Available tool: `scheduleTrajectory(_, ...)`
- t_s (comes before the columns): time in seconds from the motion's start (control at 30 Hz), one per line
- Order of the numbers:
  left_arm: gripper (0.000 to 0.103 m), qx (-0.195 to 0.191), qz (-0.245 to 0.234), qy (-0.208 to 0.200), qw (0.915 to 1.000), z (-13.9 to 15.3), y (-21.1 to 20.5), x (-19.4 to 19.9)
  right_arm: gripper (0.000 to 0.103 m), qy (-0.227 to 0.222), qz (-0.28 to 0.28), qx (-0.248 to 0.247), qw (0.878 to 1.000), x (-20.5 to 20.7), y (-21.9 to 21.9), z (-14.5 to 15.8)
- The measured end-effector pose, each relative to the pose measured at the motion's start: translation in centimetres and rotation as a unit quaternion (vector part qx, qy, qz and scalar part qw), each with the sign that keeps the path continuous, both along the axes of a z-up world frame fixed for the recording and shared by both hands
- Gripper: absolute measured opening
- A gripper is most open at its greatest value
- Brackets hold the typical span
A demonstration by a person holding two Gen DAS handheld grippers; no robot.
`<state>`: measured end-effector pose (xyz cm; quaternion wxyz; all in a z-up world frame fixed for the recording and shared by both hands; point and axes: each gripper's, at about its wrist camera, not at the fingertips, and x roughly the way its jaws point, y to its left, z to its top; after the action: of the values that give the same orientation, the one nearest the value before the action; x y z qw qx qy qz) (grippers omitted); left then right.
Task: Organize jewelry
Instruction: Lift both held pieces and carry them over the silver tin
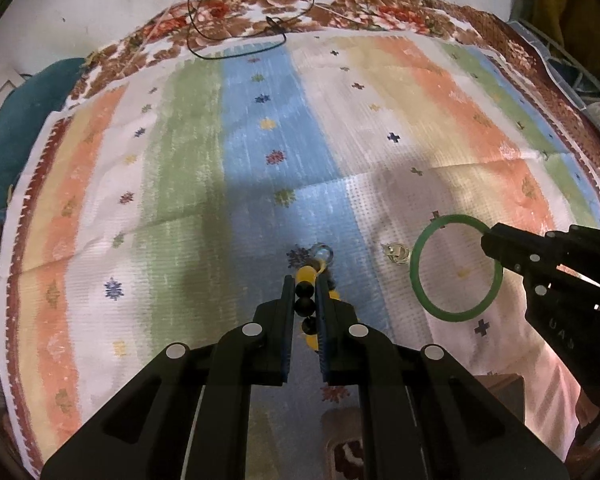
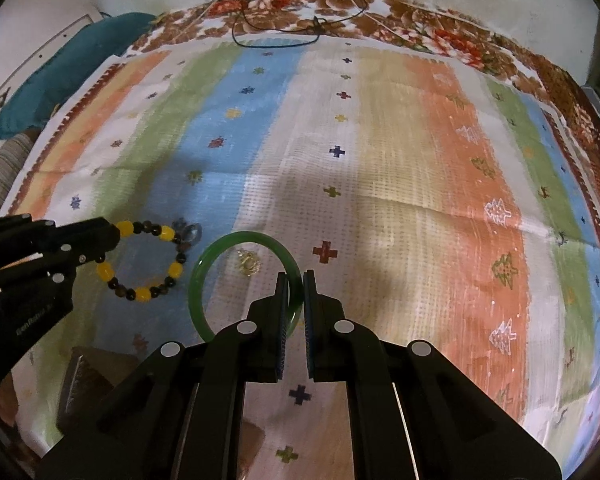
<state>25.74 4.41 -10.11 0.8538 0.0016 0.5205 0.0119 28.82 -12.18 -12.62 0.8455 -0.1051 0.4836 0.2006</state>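
The left gripper (image 1: 305, 280) is clamped on a bead bracelet (image 2: 150, 260) of yellow and dark beads, which hangs from its fingertips over the blue stripe of the striped cloth (image 1: 340, 128). The right gripper (image 2: 296, 280) is clamped on the rim of a green bangle (image 2: 220, 248), held above the white stripe just right of the bracelet. Between the two, on the cloth, lies a small gold ring (image 1: 396, 254); in the right wrist view it shows through the bangle. A clear ring (image 1: 323, 254) sits by the bracelet's far end. A black cord (image 1: 236, 50) lies at the cloth's far edge.
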Motion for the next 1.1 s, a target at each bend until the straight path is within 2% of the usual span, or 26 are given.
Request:
scheduleTrajectory(0.5,0.01,-0.015,0.016,-0.019,0.9996,2.6,0.5,-2.6,0.008,-0.014,0.001,0.004,1.0,-2.8,-0.8,1.3)
scheduleTrajectory(1.1,0.01,-0.02,0.002,-0.046,0.9987,5.4,-1.2,-5.1,0.008,-0.038,0.001,0.017,0.999,-5.2,-1.7,3.6)
